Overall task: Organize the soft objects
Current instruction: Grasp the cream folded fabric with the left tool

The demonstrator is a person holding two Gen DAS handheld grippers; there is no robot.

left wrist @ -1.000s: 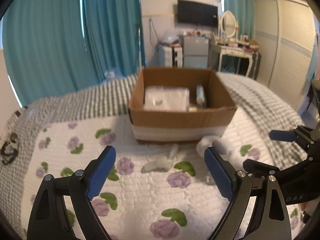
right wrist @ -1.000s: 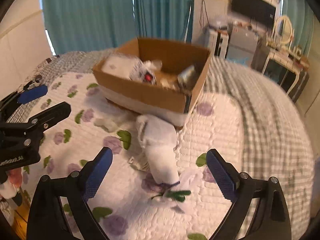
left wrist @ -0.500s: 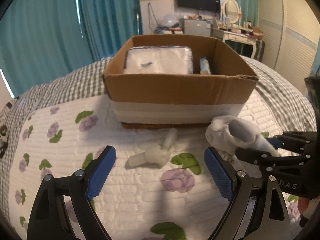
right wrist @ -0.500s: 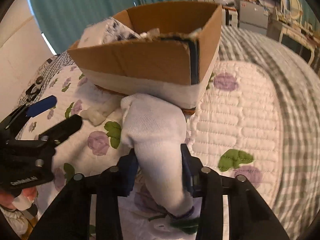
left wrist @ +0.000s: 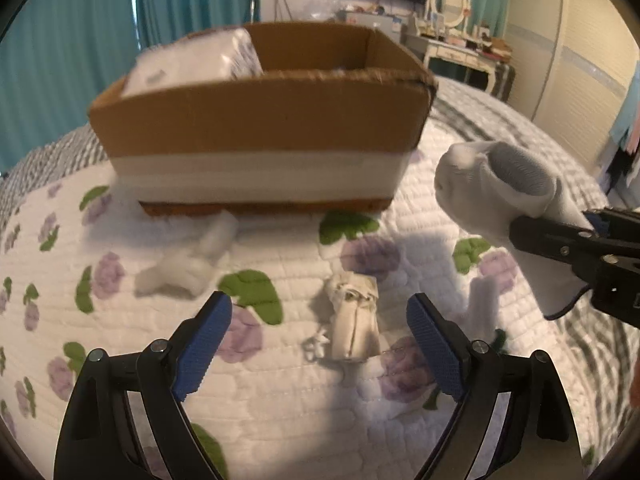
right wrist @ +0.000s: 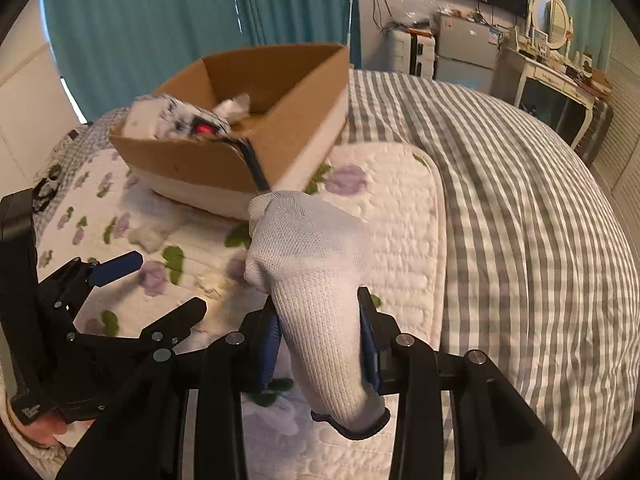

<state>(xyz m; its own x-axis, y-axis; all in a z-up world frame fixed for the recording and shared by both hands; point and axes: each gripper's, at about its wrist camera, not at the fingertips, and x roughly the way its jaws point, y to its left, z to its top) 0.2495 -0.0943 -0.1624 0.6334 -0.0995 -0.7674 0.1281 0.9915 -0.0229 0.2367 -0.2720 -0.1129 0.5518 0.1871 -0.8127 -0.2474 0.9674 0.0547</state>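
White knit fabric fills the middle of the right wrist view: a white sock [right wrist: 320, 304] with a dark blue cuff edge, pinched around its middle between the blue pads of the right gripper [right wrist: 320, 344]. Its fingers are pressed in on both sides of the sock, which stands up off the bed, toe end pointing toward a cardboard box [right wrist: 224, 160]. From the left wrist view the same sock [left wrist: 500, 188] appears at the right, raised above the bedding, showing a grey patch on its toe, with the black arm of the right gripper [left wrist: 580, 240] clamped below it. The left gripper [left wrist: 320, 344] hovers low over a white quilted cover [left wrist: 280, 380] printed with purple flowers and green leaves, its blue-padded fingers spread wide and holding nothing. Between those fingers, resting on the cover, lies a small rolled bundle of off-white cloth [left wrist: 354, 322]. Farther left, just in front of the box, lies another small white soft item [left wrist: 188, 264], blurred. The box [left wrist: 260, 140] sits on the cover, brown with a pale band around its lower part, and holds a white wrapped package [left wrist: 192, 60] at its left end. A grey and white checked blanket [right wrist: 520, 220] covers the bed beyond the quilted cover.
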